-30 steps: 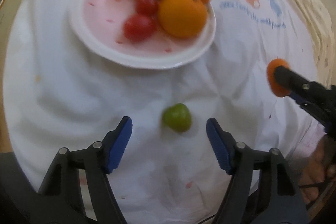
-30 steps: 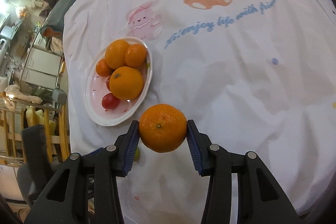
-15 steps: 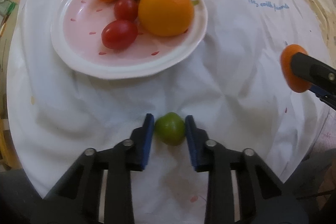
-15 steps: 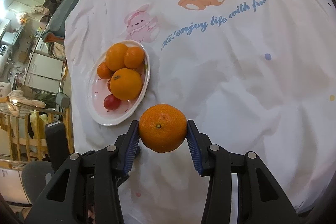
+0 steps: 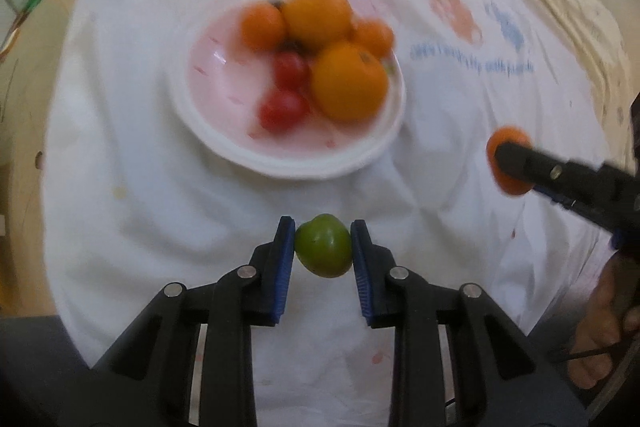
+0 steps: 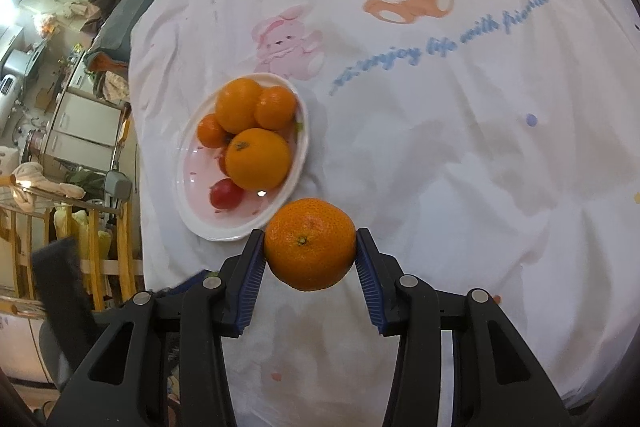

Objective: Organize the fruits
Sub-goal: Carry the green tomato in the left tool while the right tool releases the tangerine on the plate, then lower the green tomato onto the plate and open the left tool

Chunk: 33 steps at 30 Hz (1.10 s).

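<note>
Fruits already fill much of the white plate (image 6: 182, 187), which sits on the cloth-covered table (image 6: 440, 155) toward its left edge as the right wrist view shows it: four oranges (image 6: 258, 159) and two small red tomatoes (image 6: 226, 194), with bare plate left on the side away from the oranges. Two pieces are off the table. The left gripper (image 5: 323, 247) is clenched on a small green fruit (image 5: 323, 246), its blue pads (image 5: 285, 259) pressing both sides. The right gripper (image 6: 310, 245) grasps a mandarin (image 6: 310, 244) across its middle, stem end facing the camera, just beside the plate's near rim.

The step in hand looks like carrying both pieces to the plate. To do it well, I would bring the green fruit over the bare part near the tomatoes and lower it until it rests before letting go, since a round fruit dropped from height could roll off the shallow rim. The mandarin is better set against the oranges, one hand at a time so the grippers do not cross.

The left wrist view, blurred over the plate, shows the other gripper coming in from the right edge with the mandarin at its tip, and part of a hand (image 5: 600, 327) at the lower right. The right wrist view shows the printed bears and lettering sharply, and the cluttered room beyond the table's left edge, but the green fruit is hidden there.
</note>
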{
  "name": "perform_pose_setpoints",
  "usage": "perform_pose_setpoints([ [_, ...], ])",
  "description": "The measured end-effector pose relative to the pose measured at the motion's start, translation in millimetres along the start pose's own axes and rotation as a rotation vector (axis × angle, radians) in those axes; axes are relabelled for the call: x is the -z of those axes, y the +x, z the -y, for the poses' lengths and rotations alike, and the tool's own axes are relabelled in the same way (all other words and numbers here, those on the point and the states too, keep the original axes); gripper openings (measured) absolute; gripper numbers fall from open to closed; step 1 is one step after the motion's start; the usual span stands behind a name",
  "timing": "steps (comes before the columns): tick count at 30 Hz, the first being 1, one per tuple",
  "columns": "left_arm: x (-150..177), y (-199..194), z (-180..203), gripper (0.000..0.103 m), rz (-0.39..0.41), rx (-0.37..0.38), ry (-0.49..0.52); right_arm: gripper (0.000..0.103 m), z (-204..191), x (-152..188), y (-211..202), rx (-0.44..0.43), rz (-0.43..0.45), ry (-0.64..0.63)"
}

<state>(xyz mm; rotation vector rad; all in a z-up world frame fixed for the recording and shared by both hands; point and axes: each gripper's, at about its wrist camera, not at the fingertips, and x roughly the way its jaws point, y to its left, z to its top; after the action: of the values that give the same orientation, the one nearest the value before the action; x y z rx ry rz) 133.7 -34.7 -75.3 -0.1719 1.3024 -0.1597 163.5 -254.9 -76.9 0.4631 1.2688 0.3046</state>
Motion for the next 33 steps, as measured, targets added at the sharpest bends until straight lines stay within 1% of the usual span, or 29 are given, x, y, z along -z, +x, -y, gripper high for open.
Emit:
perform_pose_setpoints([
  [3, -8, -21, -22, 0.024, 0.077, -0.028, -0.048, 0.047, -21, -7, 5, -0.034, 0.004, -0.037],
  [7, -18, -35, -49, 0.024, 0.133, -0.052, -0.112, 0.047, -58, -19, 23, -0.066, -0.022, -0.103],
  [10, -19, -39, -62, 0.025, 0.150, -0.078, -0.140, 0.047, -87, -28, 46, -0.064, -0.064, -0.170],
  [12, -19, -40, -69, 0.025, 0.148, -0.079, -0.152, 0.047, -105, -34, 70, -0.053, -0.100, -0.213],
  [15, -17, -43, -81, 0.025, 0.144, -0.076, -0.173, 0.047, -120, -44, 101, -0.036, -0.139, -0.236],
  [17, -18, -39, -80, 0.025, 0.142, -0.078, -0.183, 0.047, -125, -50, 117, -0.029, -0.155, -0.238],
  [20, -18, -39, -87, 0.025, 0.136, -0.077, -0.193, 0.048, -129, -55, 130, -0.013, -0.163, -0.233],
  [24, -19, -36, -89, 0.025, 0.125, -0.071, -0.204, 0.051, -129, -54, 129, -0.018, -0.153, -0.230],
  [25, -19, -36, -89, 0.025, 0.124, -0.072, -0.205, 0.055, -128, -53, 126, -0.021, -0.145, -0.232],
  [27, -19, -35, -88, 0.025, 0.124, -0.070, -0.200, 0.058, -126, -51, 117, -0.039, -0.130, -0.236],
  [28, -19, -35, -86, 0.025, 0.125, -0.071, -0.194, 0.061, -125, -51, 112, -0.030, -0.120, -0.236],
  [33, -20, -30, -78, 0.025, 0.117, -0.068, -0.185, 0.061, -105, -42, 71, -0.019, -0.079, -0.222],
])
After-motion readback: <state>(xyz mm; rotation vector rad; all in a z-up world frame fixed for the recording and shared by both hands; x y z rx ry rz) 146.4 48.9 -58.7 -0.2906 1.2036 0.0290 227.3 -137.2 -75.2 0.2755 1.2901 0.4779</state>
